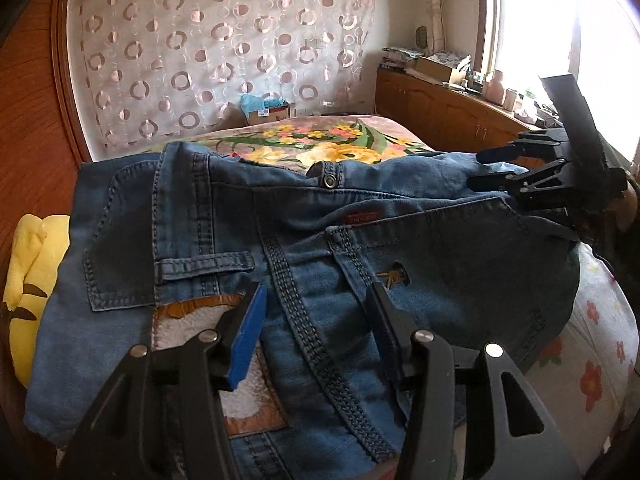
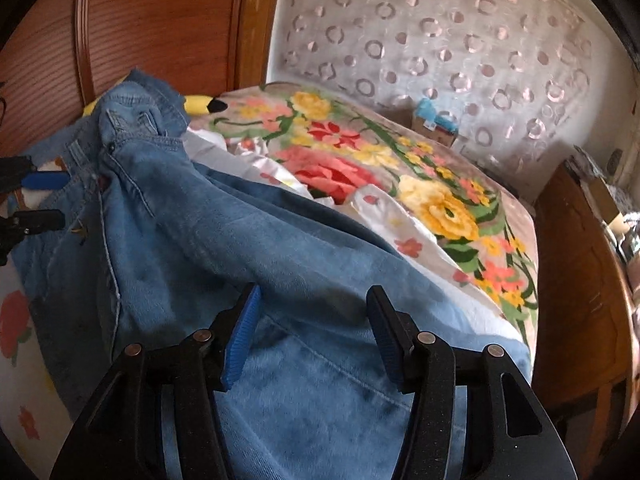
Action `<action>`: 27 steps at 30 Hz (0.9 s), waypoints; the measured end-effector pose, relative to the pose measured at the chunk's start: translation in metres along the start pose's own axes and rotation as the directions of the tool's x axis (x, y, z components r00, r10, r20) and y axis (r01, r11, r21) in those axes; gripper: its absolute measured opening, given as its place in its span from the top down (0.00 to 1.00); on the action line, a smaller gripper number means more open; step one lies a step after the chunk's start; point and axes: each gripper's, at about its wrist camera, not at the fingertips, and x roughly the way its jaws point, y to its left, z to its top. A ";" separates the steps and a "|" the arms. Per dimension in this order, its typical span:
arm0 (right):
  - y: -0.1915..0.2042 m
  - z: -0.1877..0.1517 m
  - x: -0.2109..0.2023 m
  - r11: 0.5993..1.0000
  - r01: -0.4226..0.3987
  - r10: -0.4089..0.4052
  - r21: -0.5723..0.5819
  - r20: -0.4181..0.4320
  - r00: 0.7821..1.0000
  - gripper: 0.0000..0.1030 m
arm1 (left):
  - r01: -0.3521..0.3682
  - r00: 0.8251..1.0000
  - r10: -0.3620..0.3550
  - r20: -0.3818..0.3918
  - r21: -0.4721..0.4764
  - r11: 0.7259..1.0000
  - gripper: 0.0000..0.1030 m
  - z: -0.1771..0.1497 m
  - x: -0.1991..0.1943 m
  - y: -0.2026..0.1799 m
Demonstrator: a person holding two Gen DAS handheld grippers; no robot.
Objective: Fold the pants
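showing a pair of jeans spread across a floral bed, seat side up, with the waistband toward the far edge and a back pocket at the left. the left gripper is held over the seat seam, its fingers set wide and nothing between them. the right gripper is held over the leg cloth, fingers likewise wide and empty; seen from the left wrist, it appears near the jeans' right edge, though whether cloth is touched there cannot be told. a yellow toy is partly covered by the jeans at the left.

the denim is judged to be fairly heavy, soft yet thick at seams, and not slippery; it is expected to drape and hold a crease once pressed. hold is best taken at the waistband corner and at a hem, where doubled cloth gives the pads firm purchase. a single layer pinched mid-leg would probably sag and bunch.
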 end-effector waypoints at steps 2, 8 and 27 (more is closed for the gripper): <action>-0.001 0.004 0.001 1.000 0.012 -0.012 -0.018 -0.005 1.000 0.44 | 0.004 1.000 -0.004 0.003 -0.003 1.000 0.51 -0.001 0.000 0.002; 0.000 0.009 0.013 0.997 -0.034 0.030 -0.069 -0.064 0.998 0.38 | -0.004 1.000 0.004 0.008 0.008 1.000 0.51 -0.002 -0.001 0.002; -0.021 0.036 0.003 0.971 0.237 -0.235 -0.040 0.046 0.971 0.68 | 0.005 1.000 -0.005 0.015 -0.005 1.000 0.51 0.000 -0.013 -0.003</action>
